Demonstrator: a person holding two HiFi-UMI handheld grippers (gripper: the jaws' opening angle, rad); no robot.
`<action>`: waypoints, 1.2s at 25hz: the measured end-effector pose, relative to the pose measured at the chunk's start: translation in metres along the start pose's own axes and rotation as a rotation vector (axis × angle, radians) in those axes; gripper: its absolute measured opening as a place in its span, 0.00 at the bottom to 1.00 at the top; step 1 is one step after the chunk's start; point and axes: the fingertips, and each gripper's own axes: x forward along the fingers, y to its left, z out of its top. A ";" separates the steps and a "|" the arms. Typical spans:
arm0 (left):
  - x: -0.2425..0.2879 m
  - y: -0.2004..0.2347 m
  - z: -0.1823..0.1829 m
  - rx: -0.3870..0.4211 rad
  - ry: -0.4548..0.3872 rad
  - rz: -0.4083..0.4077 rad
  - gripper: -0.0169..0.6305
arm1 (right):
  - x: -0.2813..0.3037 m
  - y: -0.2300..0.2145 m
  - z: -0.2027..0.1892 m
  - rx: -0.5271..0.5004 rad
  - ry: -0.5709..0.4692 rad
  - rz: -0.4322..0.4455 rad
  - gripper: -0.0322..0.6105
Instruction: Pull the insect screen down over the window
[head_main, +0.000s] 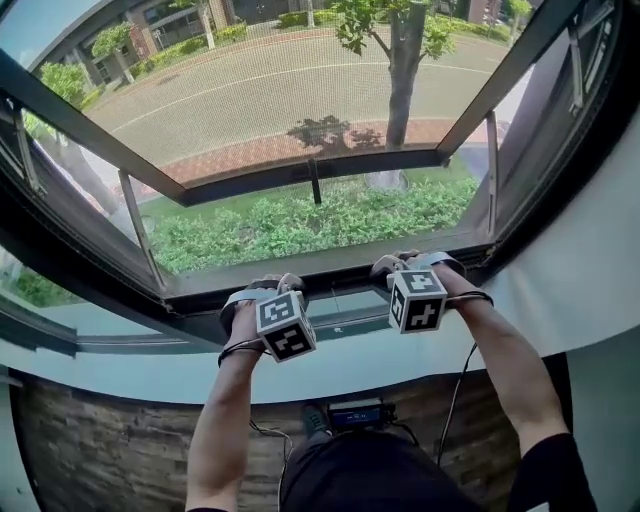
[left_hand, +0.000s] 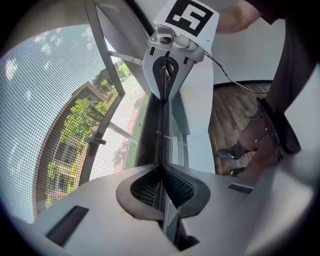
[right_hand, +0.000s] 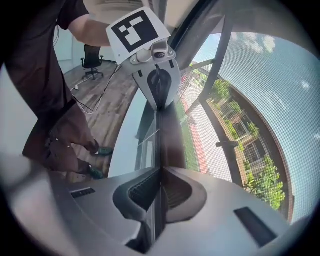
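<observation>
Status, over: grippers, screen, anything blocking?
Left gripper and right gripper both shut on the screen's bottom bar. Bar down near the sill, mesh over the opening. Nothing seen blocking.

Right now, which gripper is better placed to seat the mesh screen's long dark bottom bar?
Left gripper, marginally: both are shut on the dark bottom bar, but it sits nearer the bar's middle than the right gripper. Pressing with both looks safer.

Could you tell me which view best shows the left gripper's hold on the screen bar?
The left gripper view: the left gripper is shut on the screen bar. The head view shows only its marker cube above the bar; the right gripper view shows it small, farther along the bar.
</observation>
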 end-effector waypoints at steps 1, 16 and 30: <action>0.007 -0.003 -0.003 -0.007 0.005 -0.012 0.06 | 0.007 0.003 -0.002 0.006 0.005 0.011 0.09; 0.041 -0.024 -0.015 -0.070 -0.018 -0.087 0.06 | 0.044 0.024 -0.017 0.093 -0.004 0.084 0.09; 0.045 -0.019 -0.017 -0.030 0.007 0.042 0.06 | 0.050 0.021 -0.016 -0.010 0.087 -0.022 0.09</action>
